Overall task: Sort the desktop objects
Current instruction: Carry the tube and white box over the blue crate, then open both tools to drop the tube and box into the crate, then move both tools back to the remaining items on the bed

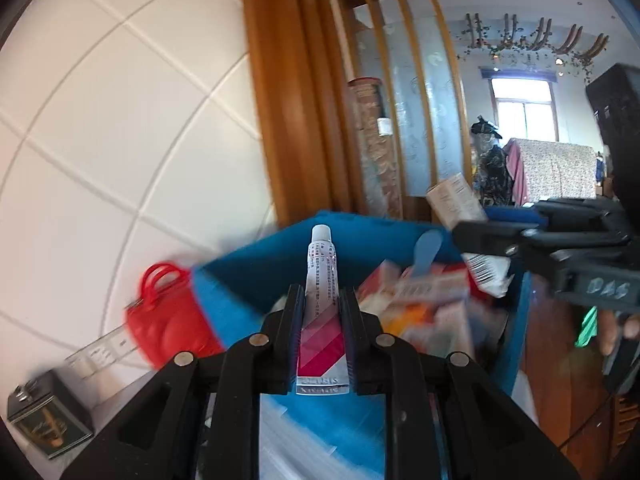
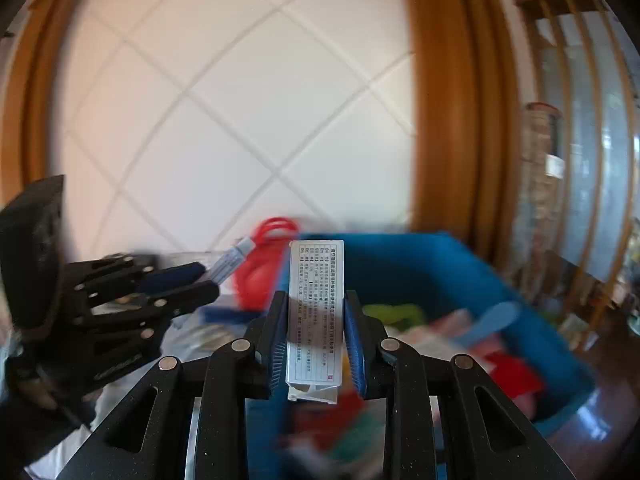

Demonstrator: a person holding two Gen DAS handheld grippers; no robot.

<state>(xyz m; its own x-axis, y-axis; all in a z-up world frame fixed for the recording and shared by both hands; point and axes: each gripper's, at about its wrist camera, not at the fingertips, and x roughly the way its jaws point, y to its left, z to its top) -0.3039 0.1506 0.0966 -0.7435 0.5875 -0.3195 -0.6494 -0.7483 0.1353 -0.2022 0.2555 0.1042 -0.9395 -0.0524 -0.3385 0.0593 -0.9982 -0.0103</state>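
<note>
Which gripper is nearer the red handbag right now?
Left. The left gripper, shut on the tube, sits just right of the red handbag. The right gripper, shut on the white box, hangs over the blue bin, farther off.

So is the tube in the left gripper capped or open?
Capped. The ointment tube, clamped between the left gripper's fingers above the blue bin, has its white cap on the far end.
</note>
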